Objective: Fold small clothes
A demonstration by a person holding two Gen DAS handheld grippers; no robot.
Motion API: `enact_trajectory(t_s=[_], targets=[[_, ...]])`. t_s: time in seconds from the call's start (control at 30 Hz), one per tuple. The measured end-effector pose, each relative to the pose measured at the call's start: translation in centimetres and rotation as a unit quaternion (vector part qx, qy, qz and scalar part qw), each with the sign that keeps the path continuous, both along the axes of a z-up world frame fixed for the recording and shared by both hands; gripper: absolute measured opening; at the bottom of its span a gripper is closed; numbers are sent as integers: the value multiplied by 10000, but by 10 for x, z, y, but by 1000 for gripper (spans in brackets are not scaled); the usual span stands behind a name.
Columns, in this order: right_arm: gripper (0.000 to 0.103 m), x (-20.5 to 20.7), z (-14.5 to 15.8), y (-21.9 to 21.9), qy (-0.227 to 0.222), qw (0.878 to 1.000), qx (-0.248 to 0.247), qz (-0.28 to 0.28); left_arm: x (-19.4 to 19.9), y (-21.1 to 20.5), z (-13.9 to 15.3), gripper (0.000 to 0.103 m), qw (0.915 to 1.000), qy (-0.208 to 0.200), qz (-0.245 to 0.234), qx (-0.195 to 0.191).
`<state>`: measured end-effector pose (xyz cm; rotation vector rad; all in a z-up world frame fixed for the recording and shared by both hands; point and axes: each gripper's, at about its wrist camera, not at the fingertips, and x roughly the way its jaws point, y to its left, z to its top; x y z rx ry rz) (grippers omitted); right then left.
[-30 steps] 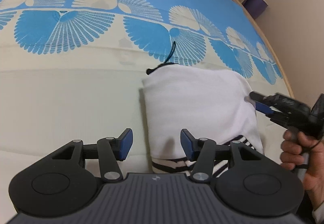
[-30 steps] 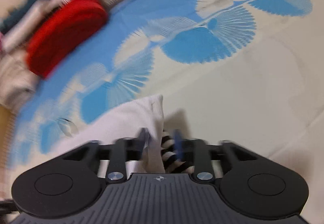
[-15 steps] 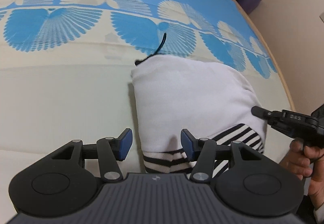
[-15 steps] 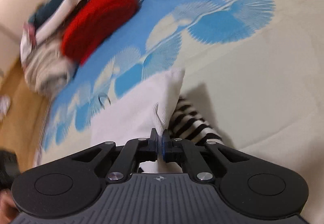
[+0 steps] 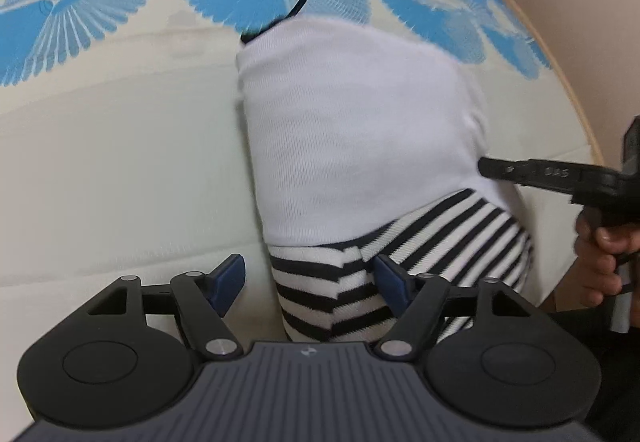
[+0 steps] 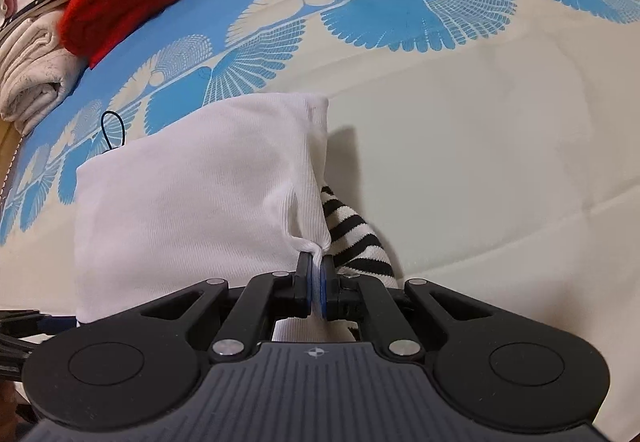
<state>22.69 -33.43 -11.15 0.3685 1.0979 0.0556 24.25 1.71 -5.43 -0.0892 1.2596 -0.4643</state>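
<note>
My right gripper (image 6: 317,278) pinches the white garment's (image 6: 192,202) near edge; my left gripper (image 5: 308,278) gapes wide around its striped end (image 5: 332,290) on the blue-patterned bedspread (image 6: 480,90).

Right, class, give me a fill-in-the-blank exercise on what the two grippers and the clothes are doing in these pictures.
1. The right gripper is shut on the ____ fabric of the garment.
2. The left gripper has its jaws ____ around the striped part.
3. The folded pile at the bedspread's far edge has a ____ item on top.

Missing words: white; open; red
</note>
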Motion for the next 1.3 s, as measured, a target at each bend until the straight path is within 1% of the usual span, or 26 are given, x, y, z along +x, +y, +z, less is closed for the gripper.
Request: enact_trajectory(t_s=[0.07, 0.1, 0.13, 0.17, 0.23, 0.27, 0.3, 0.4, 0.5, 0.57, 0.6, 0.63, 0.7, 0.77, 0.8, 0.83, 0.87, 0.9, 0.97, 1.0, 1.03, 1.1, 1.17, 1.23, 1.27, 1.3], targets=[[3, -4, 6, -2, -126, 9999, 82, -21, -9, 2, 14, 75, 9992, -138, -204, -303], [3, -6, 9, -3, -202, 9997, 132, -11, -14, 1, 16, 76, 9985, -130, -340, -402], [3, -8, 13, -5, -298, 9994, 176, 10, -18, -2, 13, 76, 9979, -68, -515, -385], [3, -11, 17, -7, -391, 9990, 203, 48, -23, -7, 6, 76, 9973, 25, -694, -230], [3, -15, 21, -9, -503, 9985, 161, 166, -35, -21, -19, 82, 9925, 264, -1116, 430], [3, -16, 22, -9, -540, 9983, 120, 209, -40, -25, -28, 86, 9898, 276, -1225, 666], [2, -19, 24, -9, -579, 9980, 86, 253, -42, -27, -30, 86, 9891, 248, -1274, 693], [2, -24, 29, -8, -724, 9969, -104, 276, -38, -23, -21, 85, 9912, 200, -1190, 538], [3, -25, 31, -9, -755, 9969, -54, 221, -38, -13, -9, 84, 9930, 133, -1095, 418], [3, -25, 32, -11, -719, 9972, -205, 93, -31, -4, 3, 84, 9962, 47, -839, 207], [7, -26, 35, -13, -759, 9965, -335, -27, -27, 3, 8, 84, 9978, 23, -665, 76], [7, -27, 39, -17, -854, 9957, -331, -131, -22, 10, 12, 84, 9990, -6, -446, -59], [8, -32, 48, -27, -1088, 9938, 126, -180, -11, 21, 16, 84, 9997, -59, -24, -220], [11, -35, 51, -29, -1136, 9914, 641, 69, 0, 31, 15, 84, 9985, -31, 405, -358], [15, -36, 49, -26, -1072, 9905, 806, 290, 6, 32, 15, 84, 9975, 2, 567, -422], [18, -36, 45, -20, -930, 9906, 837, 549, 12, 33, 13, 84, 9959, 50, 746, -505], [26, -35, 38, -12, -704, 9914, 763, 796, 19, 36, 10, 84, 9937, 108, 933, -610], [32, -34, 28, -4, -388, 9926, 562, 1001, 26, 38, 7, 84, 9913, 173, 1097, -705], [35, -32, 1, 8, 373, 9911, -233, 1253, 37, 41, 0, 84, 9855, 314, 1400, -910], [50, -31, -8, 8, 614, 9889, -491, 1263, 40, 42, -4, 84, 9828, 363, 1503, -1014], [57, -29, -9, 4, 660, 9901, -552, 1110, 43, 43, -8, 84, 9801, 431, 1597, -1098], [57, -25, 1, -8, 432, 9957, -408, 717, 47, 43, -19, 85, 9752, 527, 1745, -1252], [57, -25, 18, -18, -118, 9990, -197, 376, 51, 44, -27, 87, 9707, 565, 1822, -1464], [67, -24, 27, -25, -472, 9988, 89, 116, 55, 43, -36, 87, 9668, 642, 1908, -1576], [77, -22, 26, -27, -471, 9987, 198, 25, 57, 41, -38, 87, 9655, 640, 1918, -1638], [80, -17, 21, -27, -375, 9988, 314, -18, 59, 39, -41, 87, 9651, 634, 1910, -1677]])
